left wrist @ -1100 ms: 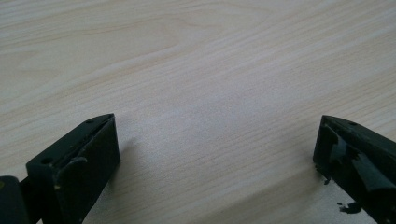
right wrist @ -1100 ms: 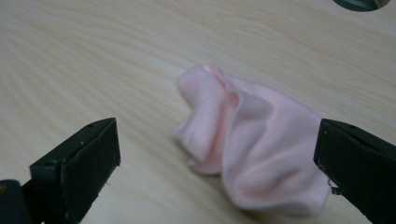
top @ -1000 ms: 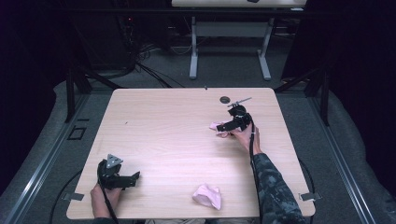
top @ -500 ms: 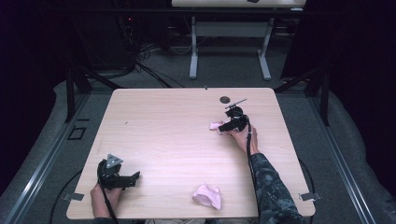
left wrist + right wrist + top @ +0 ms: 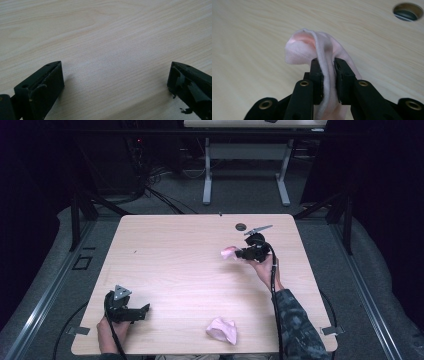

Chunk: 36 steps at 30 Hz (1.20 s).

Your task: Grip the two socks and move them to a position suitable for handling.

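Note:
A pale pink sock (image 5: 299,47) is pinched between the two black jaws of my right gripper (image 5: 328,72). Those jaws have just been closing on it, and its cuff end arches up past the tips. In the high view, the right gripper (image 5: 236,253) holds this sock (image 5: 228,252) just above the back right of the wooden table (image 5: 190,255). A second pink sock (image 5: 223,330) lies crumpled near the front edge. My left gripper (image 5: 142,310) rests at the front left, and its jaws (image 5: 115,80) stand wide open over bare wood.
A round cable hole (image 5: 241,226) sits in the tabletop just behind the right gripper, also visible as the hole (image 5: 408,11) at top right. Grey carpet, cables and another table's legs (image 5: 206,175) lie beyond the far edge.
The right gripper's jaws went from open around the sock to shut on it, and the hand lifted slightly with the sock. The left gripper stayed put.

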{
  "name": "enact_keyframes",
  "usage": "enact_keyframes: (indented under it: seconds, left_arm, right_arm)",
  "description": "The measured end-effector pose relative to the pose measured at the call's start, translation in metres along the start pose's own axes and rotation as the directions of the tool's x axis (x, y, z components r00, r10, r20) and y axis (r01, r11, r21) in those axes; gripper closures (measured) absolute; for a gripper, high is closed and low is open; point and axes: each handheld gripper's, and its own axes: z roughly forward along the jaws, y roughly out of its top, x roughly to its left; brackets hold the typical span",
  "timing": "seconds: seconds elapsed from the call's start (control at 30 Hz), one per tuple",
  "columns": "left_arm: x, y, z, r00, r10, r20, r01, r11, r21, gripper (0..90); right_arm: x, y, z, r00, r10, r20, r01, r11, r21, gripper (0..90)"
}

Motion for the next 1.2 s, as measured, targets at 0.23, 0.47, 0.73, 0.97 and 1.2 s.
enact_keyframes:
  seconds: [0.23, 0.47, 0.73, 0.97, 1.2]
  left_arm:
    - [0.0, 0.0, 0.0, 1.0, 0.0, -0.001, 0.0, 1.0, 0.0, 0.5]
    - [0.0, 0.0, 0.0, 1.0, 0.0, -0.001, 0.0, 1.0, -0.001, 0.5]
    - [0.0, 0.0, 0.0, 1.0, -0.002, -0.002, 0.002, 1.0, -0.001, 0.5]
    - [0.0, 0.0, 0.0, 1.0, 0.003, -0.004, -0.003, 1.0, 0.001, 0.5]
    - [-0.002, 0.001, 0.001, 0.9995, -0.019, -0.026, 0.019, 0.9998, 0.004, 0.3]
  right_arm:
    - [0.062, -0.03, -0.031, 0.9828, -0.139, -0.121, 0.14, 0.99, -0.005, 76.9]
    - [0.092, -0.064, -0.011, 0.9691, -0.203, -0.141, 0.215, 0.973, 0.083, 75.9]
    - [0.099, -0.079, 0.012, 0.9625, -0.253, -0.099, 0.267, 0.948, 0.173, 66.8]
    - [0.095, -0.077, 0.004, 0.9657, -0.246, -0.083, 0.256, 0.956, 0.14, 18.8]
    - [0.093, -0.079, -0.038, 0.9742, -0.21, -0.083, 0.215, 0.975, 0.055, 4.3]
